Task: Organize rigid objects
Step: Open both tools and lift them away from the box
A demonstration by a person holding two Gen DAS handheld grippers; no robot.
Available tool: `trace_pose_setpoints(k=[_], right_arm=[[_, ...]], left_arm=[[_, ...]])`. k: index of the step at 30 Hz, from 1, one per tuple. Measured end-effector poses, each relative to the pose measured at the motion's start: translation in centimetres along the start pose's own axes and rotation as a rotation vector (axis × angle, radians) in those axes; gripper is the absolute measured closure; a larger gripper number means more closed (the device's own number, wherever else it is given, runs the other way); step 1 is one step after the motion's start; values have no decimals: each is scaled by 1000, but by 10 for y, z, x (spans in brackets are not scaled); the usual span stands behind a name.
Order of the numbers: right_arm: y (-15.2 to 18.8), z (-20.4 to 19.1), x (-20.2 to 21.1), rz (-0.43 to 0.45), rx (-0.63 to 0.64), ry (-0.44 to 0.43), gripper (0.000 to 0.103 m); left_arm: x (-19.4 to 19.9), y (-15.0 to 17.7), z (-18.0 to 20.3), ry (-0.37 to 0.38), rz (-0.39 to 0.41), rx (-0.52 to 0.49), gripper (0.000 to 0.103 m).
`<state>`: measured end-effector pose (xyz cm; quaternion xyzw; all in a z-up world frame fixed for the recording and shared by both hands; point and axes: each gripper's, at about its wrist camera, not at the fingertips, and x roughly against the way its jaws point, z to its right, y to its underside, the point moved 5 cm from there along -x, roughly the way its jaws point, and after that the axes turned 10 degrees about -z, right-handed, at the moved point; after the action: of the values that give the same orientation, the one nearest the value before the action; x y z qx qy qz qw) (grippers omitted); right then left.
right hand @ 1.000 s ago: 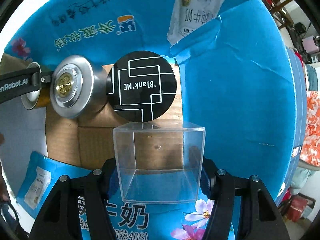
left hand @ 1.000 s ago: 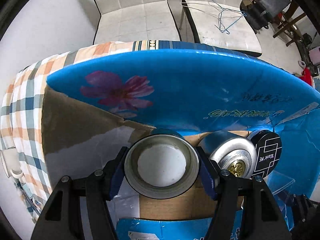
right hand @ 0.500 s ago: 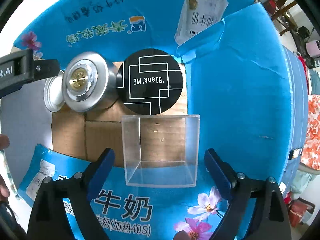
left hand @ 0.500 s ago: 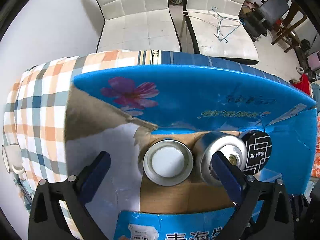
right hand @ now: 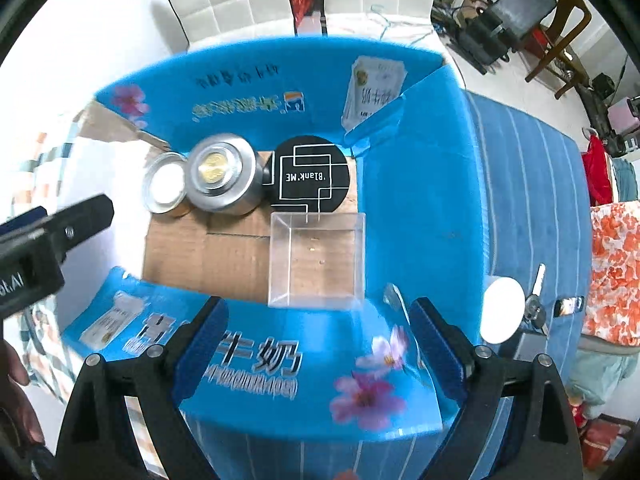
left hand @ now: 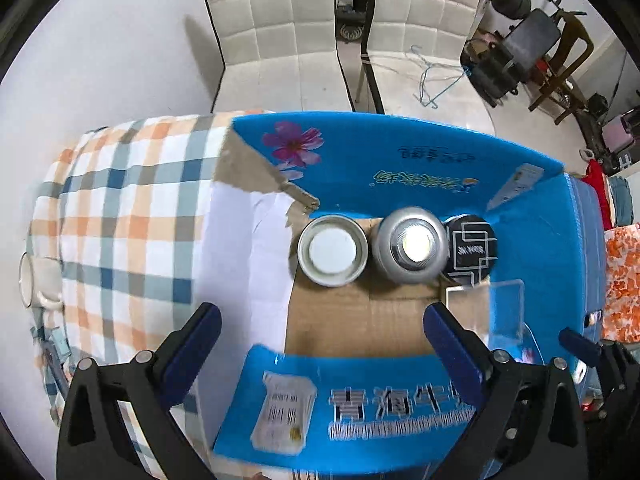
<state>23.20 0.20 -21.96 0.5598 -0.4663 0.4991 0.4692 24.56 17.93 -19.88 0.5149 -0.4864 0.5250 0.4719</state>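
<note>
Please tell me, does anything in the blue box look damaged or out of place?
Yes. The blue box has a torn left flap: the blue print is ripped off, showing bare brown card. The three round tins and the clear case sit tidily.

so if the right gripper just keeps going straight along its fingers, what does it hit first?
Probably the clear plastic cube box, which sits centred beyond the open right gripper inside the blue cardboard carton. The carton's near flap lies below the fingers; whether they clear it is unclear.
</note>
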Motion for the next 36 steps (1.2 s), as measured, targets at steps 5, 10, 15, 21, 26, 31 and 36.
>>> trace_pose_setpoints(k=[5, 10, 15, 21, 26, 31, 36], right_arm=[[25, 8, 32, 66, 9, -11, 9], [54, 10, 64, 108, 26, -37, 9], [81, 14, 110, 177, 52, -37, 9], [106, 16, 154, 243, 83, -49, 9], [121, 18, 177, 277, 98, -88, 9], [133, 33, 185, 289, 90, -133, 9], [150, 90, 173, 275, -2, -133, 9]], left_arm=[[35, 24, 3, 32, 57, 13, 0], [72, 47, 8, 37, 103, 8, 0], [107, 69, 16, 30, 157, -5, 0], [144, 93, 23, 31, 228, 5, 0], [164, 110, 29, 35, 265, 19, 0], [168, 121, 45, 55, 272, 0, 0], [155, 126, 93, 92, 249, -65, 0]])
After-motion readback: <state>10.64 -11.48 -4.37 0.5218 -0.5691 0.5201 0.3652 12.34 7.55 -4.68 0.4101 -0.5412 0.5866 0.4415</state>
